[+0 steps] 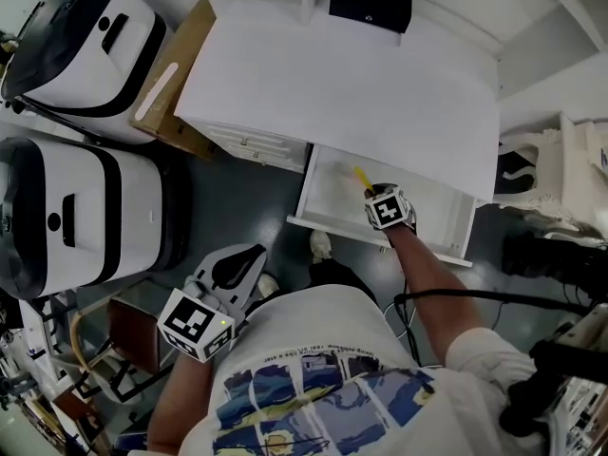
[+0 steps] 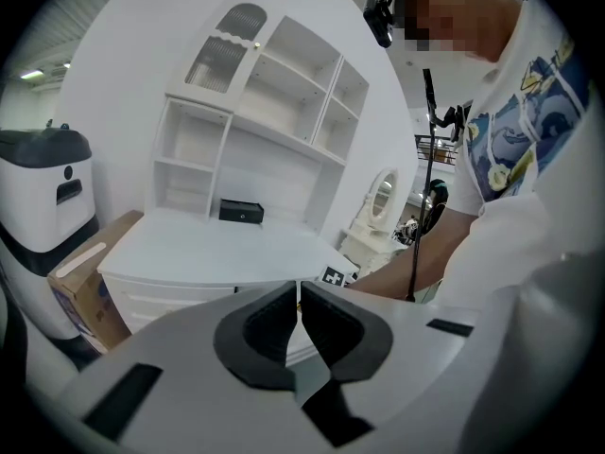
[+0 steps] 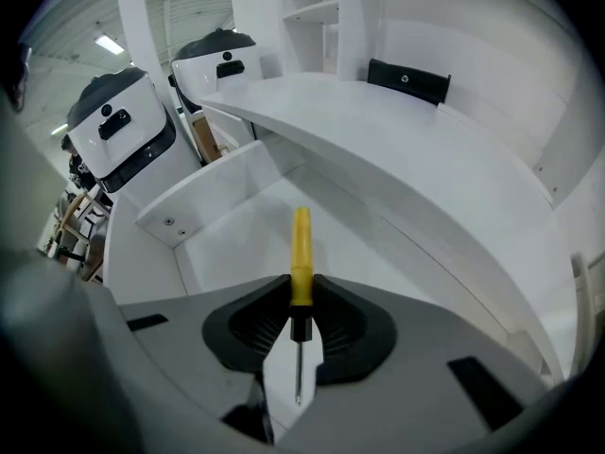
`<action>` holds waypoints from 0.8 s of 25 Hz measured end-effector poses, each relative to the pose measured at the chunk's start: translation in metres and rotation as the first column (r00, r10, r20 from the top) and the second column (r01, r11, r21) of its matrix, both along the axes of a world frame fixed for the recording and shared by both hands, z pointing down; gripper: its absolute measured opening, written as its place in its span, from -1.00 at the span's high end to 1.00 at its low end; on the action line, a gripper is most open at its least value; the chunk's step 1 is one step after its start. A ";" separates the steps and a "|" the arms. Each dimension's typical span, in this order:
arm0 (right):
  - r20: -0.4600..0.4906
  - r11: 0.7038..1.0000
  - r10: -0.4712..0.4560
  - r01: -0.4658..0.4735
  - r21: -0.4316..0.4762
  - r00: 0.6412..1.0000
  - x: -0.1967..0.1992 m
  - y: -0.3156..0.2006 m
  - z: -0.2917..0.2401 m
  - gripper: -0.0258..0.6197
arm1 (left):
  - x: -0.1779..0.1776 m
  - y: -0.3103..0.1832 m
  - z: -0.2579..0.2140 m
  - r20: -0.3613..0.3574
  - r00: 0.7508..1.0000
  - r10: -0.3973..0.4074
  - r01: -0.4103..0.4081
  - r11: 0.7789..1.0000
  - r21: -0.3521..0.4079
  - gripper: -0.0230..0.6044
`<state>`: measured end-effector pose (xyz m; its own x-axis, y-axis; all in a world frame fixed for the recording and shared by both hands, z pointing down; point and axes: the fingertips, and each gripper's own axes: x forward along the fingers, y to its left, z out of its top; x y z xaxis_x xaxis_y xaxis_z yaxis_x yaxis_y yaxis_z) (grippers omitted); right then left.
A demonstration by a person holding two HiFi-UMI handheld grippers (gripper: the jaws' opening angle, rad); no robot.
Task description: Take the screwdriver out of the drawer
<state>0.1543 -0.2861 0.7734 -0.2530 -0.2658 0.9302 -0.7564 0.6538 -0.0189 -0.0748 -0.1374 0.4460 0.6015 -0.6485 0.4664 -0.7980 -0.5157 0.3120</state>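
A screwdriver [image 3: 301,258] with a yellow handle and a thin metal shaft is clamped between the dark pads of my right gripper [image 3: 301,293], handle pointing away from me. It hangs above the floor of the open white drawer [image 3: 227,244]. In the head view the right gripper [image 1: 372,194] is over the pulled-out drawer [image 1: 318,218], with the yellow screwdriver handle [image 1: 362,178] sticking out past it. My left gripper [image 2: 299,312] is shut with nothing between its pads, held low by my side; in the head view the left gripper [image 1: 249,266] is well left of the drawer.
The drawer belongs to a white desk [image 1: 380,93] with a shelf unit behind it and a small black box [image 1: 370,4] on top. A cardboard box [image 1: 171,74] leans at the desk's left. Two white-and-black machines [image 1: 76,207] stand on the left. A white ornate stand [image 1: 560,169] is on the right.
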 end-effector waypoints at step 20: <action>0.076 0.992 0.071 -0.078 0.096 0.995 -0.003 0.050 -0.094 0.63 | -0.030 0.055 -0.017 -0.029 0.999 0.028 -0.025 0.997 0.079 0.88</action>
<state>0.1518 -0.2365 0.6791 -0.2944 -0.3759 0.8786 -0.8021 0.5970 -0.0133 -0.1048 -0.0823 0.4288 0.6321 -0.6661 0.3960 -0.7745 -0.5604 0.2935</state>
